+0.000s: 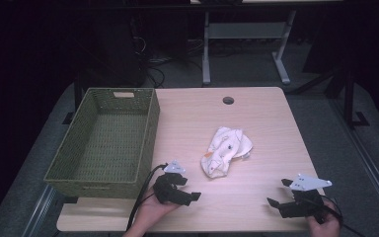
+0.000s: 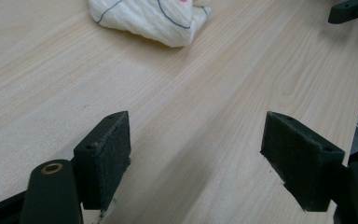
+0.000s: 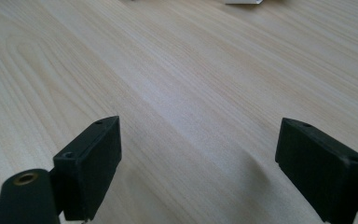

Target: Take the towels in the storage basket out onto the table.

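Jaws spread wide and holding nothing mark the left gripper (image 1: 193,191), which rests low over the pale wooden surface (image 1: 256,123) near its front edge, just in front of the crumpled white cloth with thin dark lines and an orange-red spot (image 1: 225,150). In the left gripper view that cloth (image 2: 151,18) lies ahead of the black padded jaws, apart from them, with bare wood between. The right gripper (image 1: 279,199) sits farther from the cloth, toward the front right corner of the surface, its jaws likewise parted and empty; the right gripper view looks along them over plain wood grain (image 3: 191,84).

Beyond the cloth, on its left, stands the green woven rectangular basket (image 1: 148,123), touching nothing else and with nothing visible inside it.

Judging from this layout, the work is at its opening step: the approach to the cloth, before any contact. The likely aim is to lift the cloth, perhaps toward the basket, though that is a guess. The next move calls for the left gripper to advance to the near edge of the cloth, come down until one jaw slips against the surface under a fold, and close on enough layers to hold. A soft bundle like this may unfold or trail once raised.
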